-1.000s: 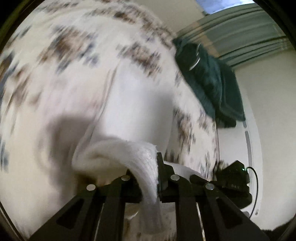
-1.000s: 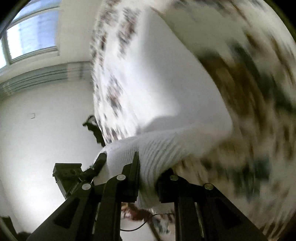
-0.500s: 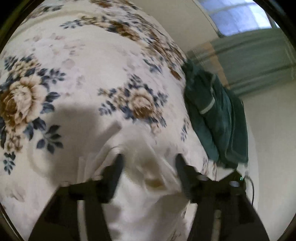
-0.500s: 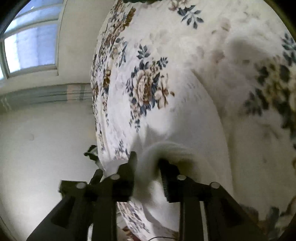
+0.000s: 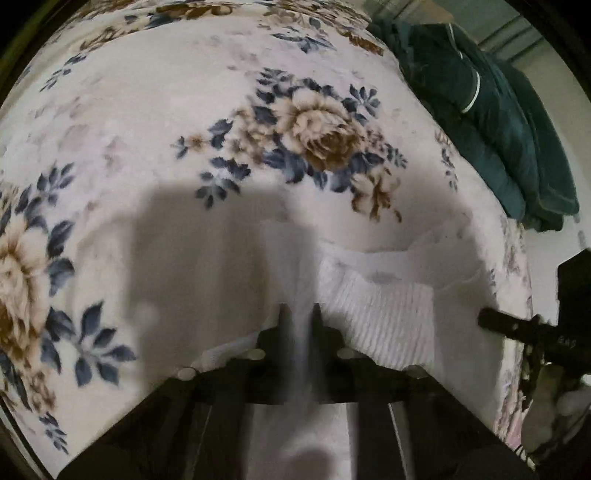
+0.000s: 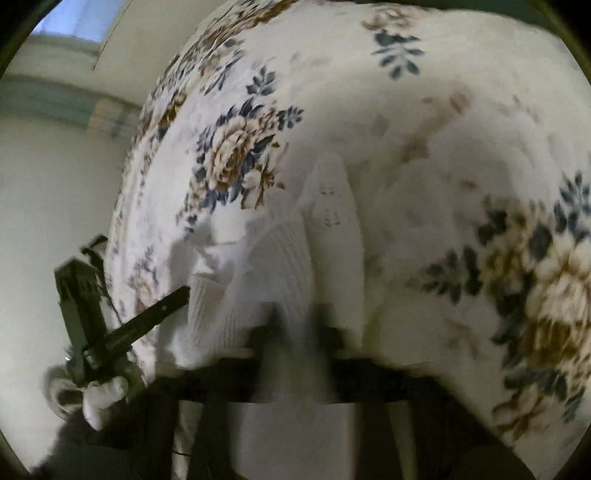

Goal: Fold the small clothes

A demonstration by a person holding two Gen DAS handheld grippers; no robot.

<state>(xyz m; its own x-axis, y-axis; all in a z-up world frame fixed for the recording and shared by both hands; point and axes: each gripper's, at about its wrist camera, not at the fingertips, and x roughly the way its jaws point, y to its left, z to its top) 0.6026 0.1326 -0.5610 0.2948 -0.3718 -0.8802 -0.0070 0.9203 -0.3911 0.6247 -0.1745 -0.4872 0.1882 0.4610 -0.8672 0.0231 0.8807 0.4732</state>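
Two grippers (image 5: 300,314) (image 6: 295,317), jaws apparently pinching white garment (image 5: 384,317), floral blanket (image 5: 184,110).

A cream floral blanket (image 5: 184,155) with blue and brown flowers is spread across most of both views. A dark green garment (image 5: 487,122) is heaped at the upper right of the left wrist view. A window (image 6: 74,26) is seen at the upper left of the right wrist view.

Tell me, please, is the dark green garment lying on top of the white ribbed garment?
No, the dark green garment lies apart at the floral blanket's far edge, away from the white ribbed garment.
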